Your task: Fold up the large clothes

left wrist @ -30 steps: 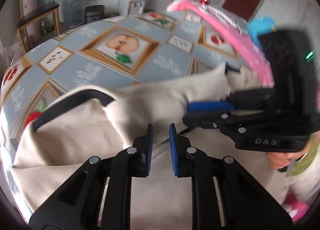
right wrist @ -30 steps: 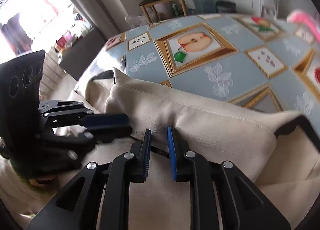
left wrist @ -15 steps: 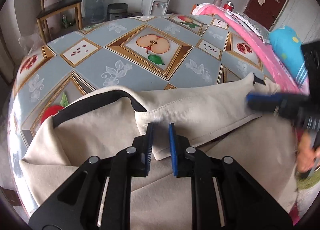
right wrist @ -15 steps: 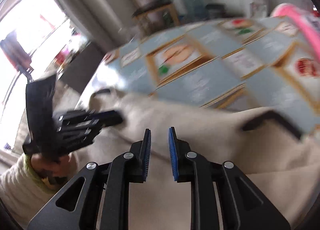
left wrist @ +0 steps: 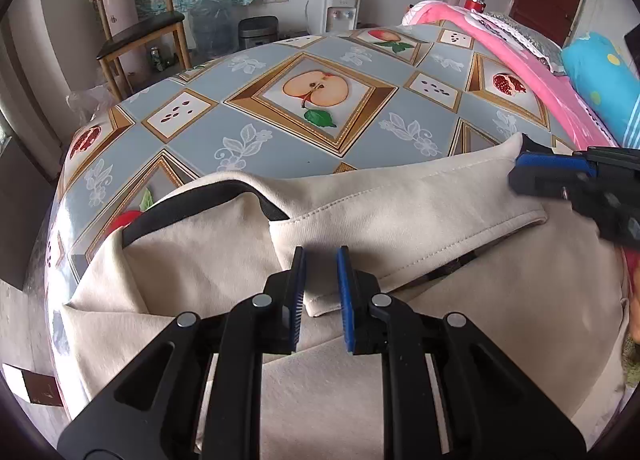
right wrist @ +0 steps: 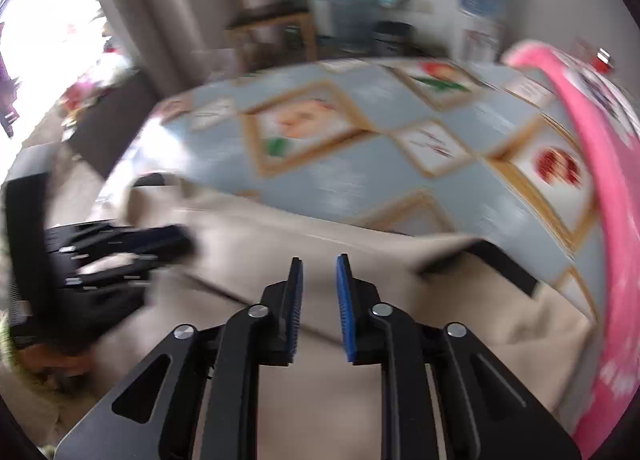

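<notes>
1. Partly folded, by judgement: cream-coloured soft fabric garment with black trim lying on the near part of the surface with the blue fruit-pattern oilcloth, one flap already laid across the body.
2. Probably left to do: further folds and smoothing; final shape not yet reached.
3. Left hand-held gripper: narrow gap, hovering over the hem of the flap, nothing pinched.
4. Right hand-held gripper: jaws opening, cloth below them but not between the pads; view blurred.
5. Counted: one garment, two hand-held grippers, one pink blanket at the far right edge, one wooden chair.
</notes>
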Available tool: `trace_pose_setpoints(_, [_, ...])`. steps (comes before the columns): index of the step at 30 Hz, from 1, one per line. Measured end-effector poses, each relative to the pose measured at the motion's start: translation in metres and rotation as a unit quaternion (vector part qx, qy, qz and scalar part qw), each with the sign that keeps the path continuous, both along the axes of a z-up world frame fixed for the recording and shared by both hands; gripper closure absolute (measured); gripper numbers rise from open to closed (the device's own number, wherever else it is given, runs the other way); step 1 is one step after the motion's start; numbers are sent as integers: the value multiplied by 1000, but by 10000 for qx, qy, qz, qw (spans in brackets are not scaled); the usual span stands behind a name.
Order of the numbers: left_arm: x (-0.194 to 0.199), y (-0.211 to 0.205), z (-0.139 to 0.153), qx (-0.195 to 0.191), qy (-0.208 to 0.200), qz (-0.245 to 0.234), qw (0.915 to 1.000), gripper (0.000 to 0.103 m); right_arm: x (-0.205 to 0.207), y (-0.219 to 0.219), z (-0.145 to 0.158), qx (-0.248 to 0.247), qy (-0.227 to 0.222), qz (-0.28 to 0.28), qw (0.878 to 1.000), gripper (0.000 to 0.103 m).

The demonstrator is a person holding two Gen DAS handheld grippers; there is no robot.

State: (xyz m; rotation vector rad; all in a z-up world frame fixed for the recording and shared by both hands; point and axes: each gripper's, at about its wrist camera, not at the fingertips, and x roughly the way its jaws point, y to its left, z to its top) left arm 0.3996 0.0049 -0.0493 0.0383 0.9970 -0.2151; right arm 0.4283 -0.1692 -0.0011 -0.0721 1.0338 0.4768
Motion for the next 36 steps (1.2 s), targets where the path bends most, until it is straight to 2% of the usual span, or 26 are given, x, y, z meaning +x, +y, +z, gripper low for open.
trace_pose_setpoints(4, [-2, 0, 0, 0, -21, 91, 10000, 88, 1, 24, -32, -382, 205, 261, 9987, 75])
trace_pose_setpoints(5, [-2, -1, 0, 4, -41, 96, 9999, 88, 1, 23, -36, -320, 125, 238, 9991, 75])
trace_pose_setpoints(9, [-5, -1, -1, 22, -100, 98, 9999, 88, 3, 16, -28, -96, 361, 77, 9993, 73])
trace_pose_setpoints(12, [-5, 0, -1, 9, -112, 103, 9999, 88, -8, 18, -17, 74, 139, 214, 9996, 71])
trace_pose_setpoints(16, [-6, 0, -1, 32, -123, 105, 9999, 88, -9, 28, -38, -142, 124, 238, 9995, 65])
trace_pose_setpoints(18, [-5, 0, -1, 42, -129, 107, 9999, 88, -10, 31, -38, -266, 5, 299, 9992, 63])
trace_pose_setpoints(21, [-5, 0, -1, 40, -134, 101, 9999, 88, -11, 32, -31, -397, 67, 293, 9988, 63])
trace_pose_setpoints(25, [-5, 0, 0, 26, -135, 101, 9999, 88, -10, 12, -16, -352, -172, -97, 9992, 63])
trace_pose_setpoints(28, [-5, 0, 0, 31, -136, 101, 9999, 88, 2, -12, -35, -499, 94, -533, 9973, 62])
trace_pose_setpoints(32, [-5, 0, 0, 26, -154, 104, 9998, 87, 3, -16, -38, -522, 136, -496, 9973, 61])
trace_pose_setpoints(36, [-5, 0, 0, 23, -144, 99, 9998, 87, 0, -22, -20, -504, 168, -668, 9964, 60])
